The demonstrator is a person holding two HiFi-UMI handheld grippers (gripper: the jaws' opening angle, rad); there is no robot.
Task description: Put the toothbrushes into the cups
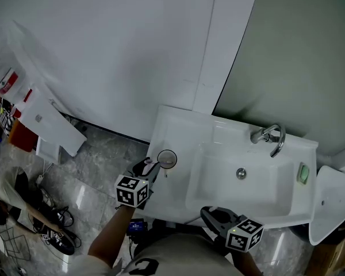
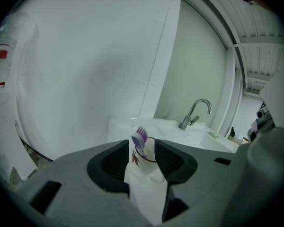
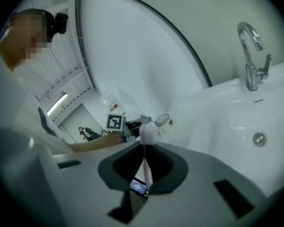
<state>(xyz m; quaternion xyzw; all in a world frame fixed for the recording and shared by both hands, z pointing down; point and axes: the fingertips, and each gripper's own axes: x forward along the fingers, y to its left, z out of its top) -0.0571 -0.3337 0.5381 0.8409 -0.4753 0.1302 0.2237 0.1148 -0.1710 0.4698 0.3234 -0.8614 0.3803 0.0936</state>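
A white cup (image 1: 167, 159) with a red flower mark stands on the flat left ledge of the sink (image 1: 178, 125). In the left gripper view a toothbrush with purple bristles (image 2: 140, 138) stands in that cup (image 2: 146, 183). My left gripper (image 2: 142, 157) is open, its pads on either side of the cup's rim and clear of the brush. In the head view it (image 1: 149, 167) sits just left of the cup. My right gripper (image 3: 144, 161) is shut on a pale pink toothbrush (image 3: 146, 132), head upward, and hangs at the sink's front edge (image 1: 215, 218).
The basin with its drain (image 1: 241, 173) lies right of the cup, a chrome faucet (image 1: 270, 138) behind it. A green soap (image 1: 303, 173) rests on the right ledge. A white toilet lid (image 1: 330, 203) stands at the far right. Shoes (image 1: 54, 226) lie on the grey floor at the left.
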